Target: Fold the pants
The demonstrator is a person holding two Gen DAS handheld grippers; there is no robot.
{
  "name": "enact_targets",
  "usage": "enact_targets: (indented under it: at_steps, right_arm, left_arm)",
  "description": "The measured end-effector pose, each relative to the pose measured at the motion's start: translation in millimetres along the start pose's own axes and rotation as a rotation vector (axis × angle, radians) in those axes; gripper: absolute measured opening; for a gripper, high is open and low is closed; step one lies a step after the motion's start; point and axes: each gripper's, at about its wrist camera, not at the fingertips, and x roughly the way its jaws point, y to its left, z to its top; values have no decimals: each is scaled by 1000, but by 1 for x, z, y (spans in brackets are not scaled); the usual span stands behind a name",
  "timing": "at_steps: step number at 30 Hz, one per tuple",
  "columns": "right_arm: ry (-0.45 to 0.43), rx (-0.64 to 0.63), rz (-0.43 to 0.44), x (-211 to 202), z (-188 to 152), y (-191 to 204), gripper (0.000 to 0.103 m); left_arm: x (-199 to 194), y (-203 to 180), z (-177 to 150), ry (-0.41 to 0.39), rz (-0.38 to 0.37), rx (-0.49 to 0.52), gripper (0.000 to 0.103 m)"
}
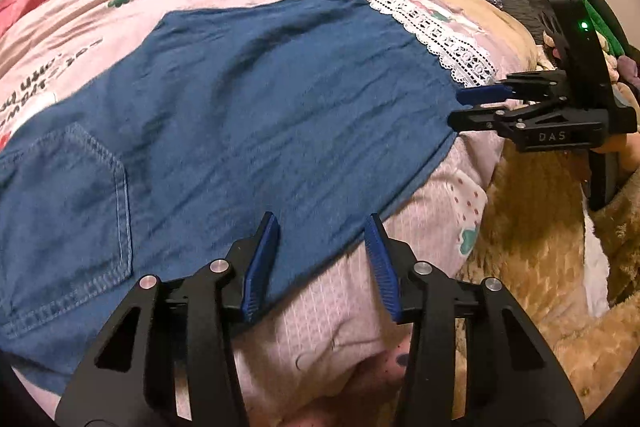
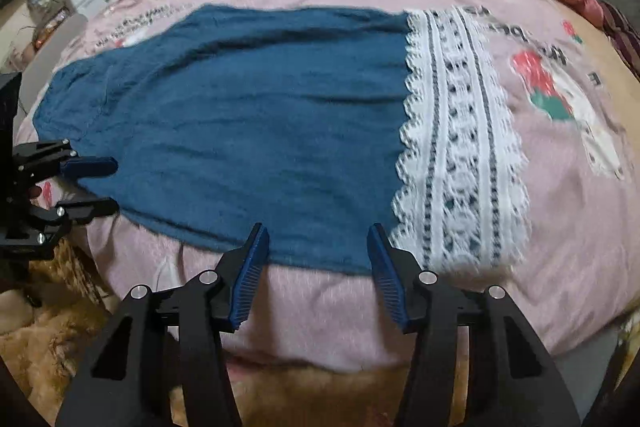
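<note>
Grippers half-open over pants' near edge, empty.

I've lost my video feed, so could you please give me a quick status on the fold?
Left gripper and right gripper both open at the pants' near edge. Pants flat on the bed, lace hem spread. Nothing in the way.
</note>
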Motion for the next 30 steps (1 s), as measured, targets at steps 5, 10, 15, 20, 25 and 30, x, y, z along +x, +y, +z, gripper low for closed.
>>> enact_targets:
  at_steps: [5,10,15,20,25,30]
  right_arm:
    - [-15,-42,-41,-13,-5,9,49]
    - [-178,-124,-4,-48,-4,26,49]
    - [-118,-310,-24,-28,-4,54,37]
    - [-75,-408,-47,-7,-6,68,34]
    - [-53,-455,2,4,-5,70,6]
    - [-46,-407,76,-11,-3,62,4]
  left_arm:
    - [-6,4,0,-12,-12,5,38]
    - [-41,1,10,-121,-62,27,38]
    - [-21,-6,18,-55,1,108,37]
    - [-4,-13,17,-13,1,135,32]
    - [2,-13,20,-12,-18,125,6]
    - [-6,-10,20,-7,-80,104,1]
